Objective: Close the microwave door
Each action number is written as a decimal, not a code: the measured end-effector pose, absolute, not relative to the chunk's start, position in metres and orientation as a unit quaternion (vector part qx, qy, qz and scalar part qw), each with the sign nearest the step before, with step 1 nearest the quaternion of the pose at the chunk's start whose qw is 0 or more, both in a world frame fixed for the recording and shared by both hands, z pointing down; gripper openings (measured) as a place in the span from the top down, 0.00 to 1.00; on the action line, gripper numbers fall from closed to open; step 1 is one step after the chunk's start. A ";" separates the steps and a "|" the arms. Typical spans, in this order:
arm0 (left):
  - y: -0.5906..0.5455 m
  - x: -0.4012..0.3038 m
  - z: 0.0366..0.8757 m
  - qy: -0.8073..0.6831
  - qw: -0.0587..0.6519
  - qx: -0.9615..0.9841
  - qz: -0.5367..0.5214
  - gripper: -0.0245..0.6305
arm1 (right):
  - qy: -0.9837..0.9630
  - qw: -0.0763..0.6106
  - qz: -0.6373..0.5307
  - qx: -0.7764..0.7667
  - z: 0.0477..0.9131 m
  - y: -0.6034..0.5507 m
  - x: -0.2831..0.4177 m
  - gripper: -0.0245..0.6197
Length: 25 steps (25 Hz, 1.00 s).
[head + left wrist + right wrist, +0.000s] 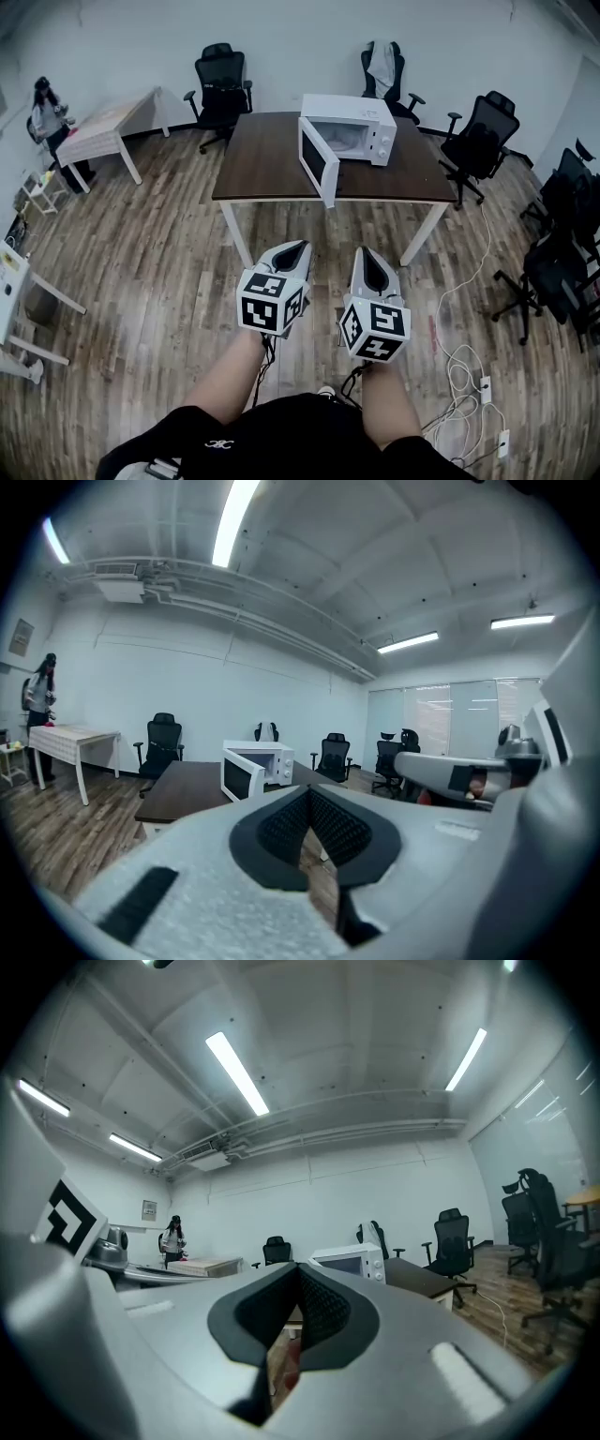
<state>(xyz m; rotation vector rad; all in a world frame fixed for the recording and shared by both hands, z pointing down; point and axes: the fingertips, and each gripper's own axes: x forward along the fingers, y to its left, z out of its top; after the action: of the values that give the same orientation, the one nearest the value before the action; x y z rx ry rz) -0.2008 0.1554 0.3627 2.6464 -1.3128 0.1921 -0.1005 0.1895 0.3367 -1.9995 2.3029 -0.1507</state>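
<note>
A white microwave (352, 129) stands on a dark brown table (272, 164) across the room, its door (317, 162) swung wide open toward me. Both grippers hover over the wooden floor, well short of the table. My left gripper (300, 247) is shut with nothing in it, and so is my right gripper (367, 253) beside it. In the left gripper view the shut left gripper (307, 795) points toward the microwave (267, 761) and its open door (241, 778). In the right gripper view the microwave (354, 1261) shows just right of the right gripper (298, 1273).
Black office chairs (221, 82) stand behind and right of the table (480, 139). A light wooden table (103, 131) with a person (47, 117) beside it is at far left. Cables and a power strip (486, 387) lie on the floor at right.
</note>
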 end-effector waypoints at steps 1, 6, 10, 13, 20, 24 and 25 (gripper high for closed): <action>0.152 -0.197 0.363 -0.441 0.092 0.890 0.064 0.95 | 0.753 0.044 -0.052 -0.654 0.337 0.186 -0.096 0.95; 0.135 -0.172 0.362 -0.442 0.094 0.890 0.063 0.95 | 0.752 0.037 -0.054 -0.656 0.339 0.169 -0.070 0.95; 0.126 -0.145 0.363 -0.445 0.093 0.889 0.061 0.95 | 0.754 0.026 -0.046 -0.655 0.340 0.160 -0.046 0.95; 0.122 -0.127 0.364 -0.451 0.092 0.886 0.056 0.95 | 0.760 0.023 -0.039 -0.648 0.338 0.155 -0.027 0.95; 0.117 -0.104 0.370 -0.463 0.092 0.879 0.060 0.95 | 0.768 0.024 -0.044 -0.639 0.343 0.146 -0.001 0.95; 0.112 -0.105 0.376 -0.471 0.094 0.874 0.068 0.95 | 0.774 0.021 -0.051 -0.631 0.350 0.138 -0.002 0.95; 0.110 -0.106 0.377 -0.473 0.094 0.873 0.070 0.95 | 0.775 0.021 -0.052 -0.629 0.351 0.136 -0.003 0.95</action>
<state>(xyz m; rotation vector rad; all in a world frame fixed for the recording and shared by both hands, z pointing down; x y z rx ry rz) -0.1056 0.1099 0.3768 2.5908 -1.4025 0.2066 -0.0028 0.1355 0.3512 -1.9497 2.4037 -0.1602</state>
